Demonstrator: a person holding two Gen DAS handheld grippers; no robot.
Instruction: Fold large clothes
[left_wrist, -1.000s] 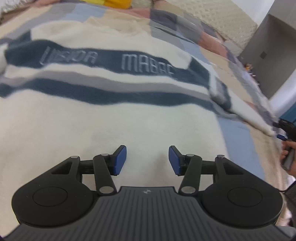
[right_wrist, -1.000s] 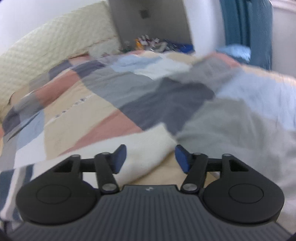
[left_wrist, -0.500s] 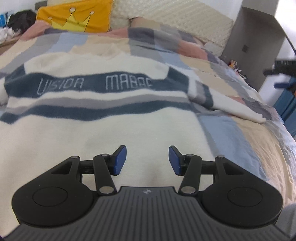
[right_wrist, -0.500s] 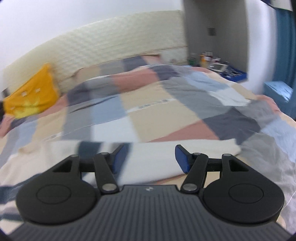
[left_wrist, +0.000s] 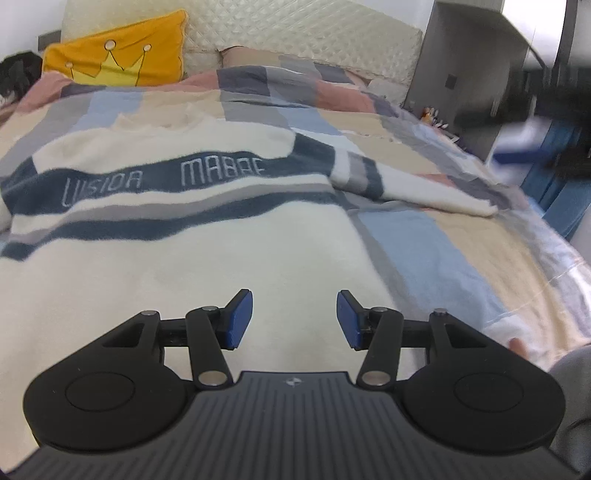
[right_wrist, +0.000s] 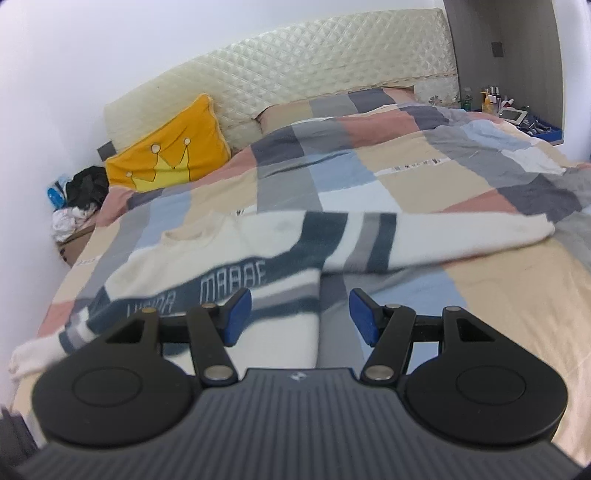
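While hovering above sweater (left_wrist: 177, 258) spread flat on bed (left_wrist: 461, 258). Left gripper (left_wrist: 294, 319) spread, empty. Right gripper (right_wrist: 300, 315) likewise spread, gripping nothing.

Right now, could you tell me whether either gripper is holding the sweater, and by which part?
Nothing is held. The left gripper and the right gripper both stand open with empty jaws above the sweater, which lies flat on the bed.

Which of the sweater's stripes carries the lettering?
The widest navy band across the sweater chest, uppermost of the stripes. The grey stripe and thinner navy stripe below it are plain.
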